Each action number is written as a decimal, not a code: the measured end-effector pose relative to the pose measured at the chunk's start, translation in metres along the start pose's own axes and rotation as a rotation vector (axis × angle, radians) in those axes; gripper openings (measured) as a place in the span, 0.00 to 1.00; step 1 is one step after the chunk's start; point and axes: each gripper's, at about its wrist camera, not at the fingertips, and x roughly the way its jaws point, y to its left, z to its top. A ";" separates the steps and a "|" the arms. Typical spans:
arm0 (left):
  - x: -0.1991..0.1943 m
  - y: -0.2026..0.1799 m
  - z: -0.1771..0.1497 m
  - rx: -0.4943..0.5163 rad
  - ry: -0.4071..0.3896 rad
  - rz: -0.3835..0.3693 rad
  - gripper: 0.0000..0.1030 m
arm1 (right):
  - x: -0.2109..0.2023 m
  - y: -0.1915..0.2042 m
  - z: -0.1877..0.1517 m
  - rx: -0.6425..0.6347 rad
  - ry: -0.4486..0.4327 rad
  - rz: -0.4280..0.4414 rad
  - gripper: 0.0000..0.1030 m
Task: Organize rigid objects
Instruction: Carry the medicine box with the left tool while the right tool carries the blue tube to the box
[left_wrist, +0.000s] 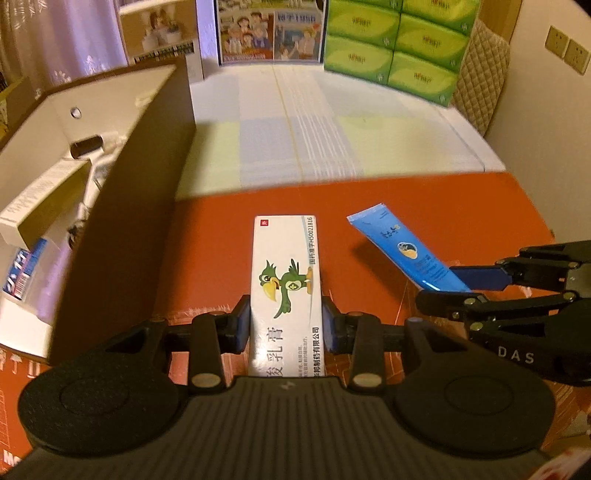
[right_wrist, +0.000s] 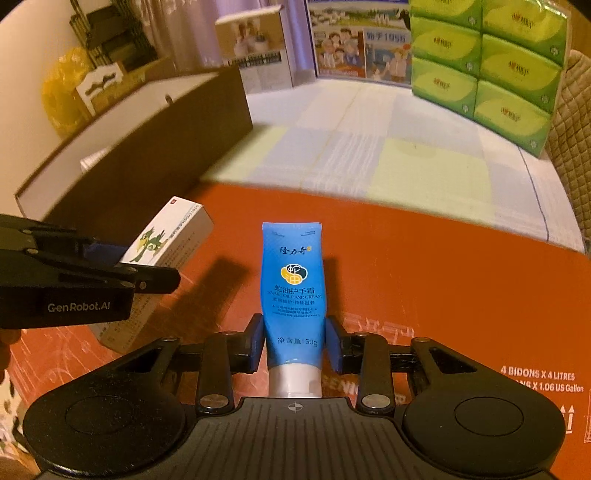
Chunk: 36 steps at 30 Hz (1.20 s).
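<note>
Two grips: left gripper (left_wrist: 286, 325) clamps the ointment box (left_wrist: 286, 280) (parrot print); right gripper (right_wrist: 294, 341) clamps the hand-cream tube (right_wrist: 293, 288).

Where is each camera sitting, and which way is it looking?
Left wrist view: sits on the left tongs, looking forward and down along them at the white ointment box they pinch over the red carton; the right tongs show at the right edge.
Right wrist view: sits on the right tongs, looking forward and down at the blue hand cream tube they squeeze; the left tongs show at the left.
Both share: the box, the tube, the brown storage box, the green tissue packs.
</note>
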 end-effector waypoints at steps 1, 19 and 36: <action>-0.005 0.001 0.002 -0.003 -0.009 -0.001 0.32 | -0.003 0.003 0.003 0.005 -0.010 0.006 0.31; -0.091 0.090 0.032 -0.079 -0.169 0.098 0.32 | -0.033 0.092 0.073 0.020 -0.137 0.198 0.31; -0.079 0.192 0.060 -0.007 -0.116 0.143 0.32 | 0.029 0.192 0.141 0.170 -0.108 0.153 0.31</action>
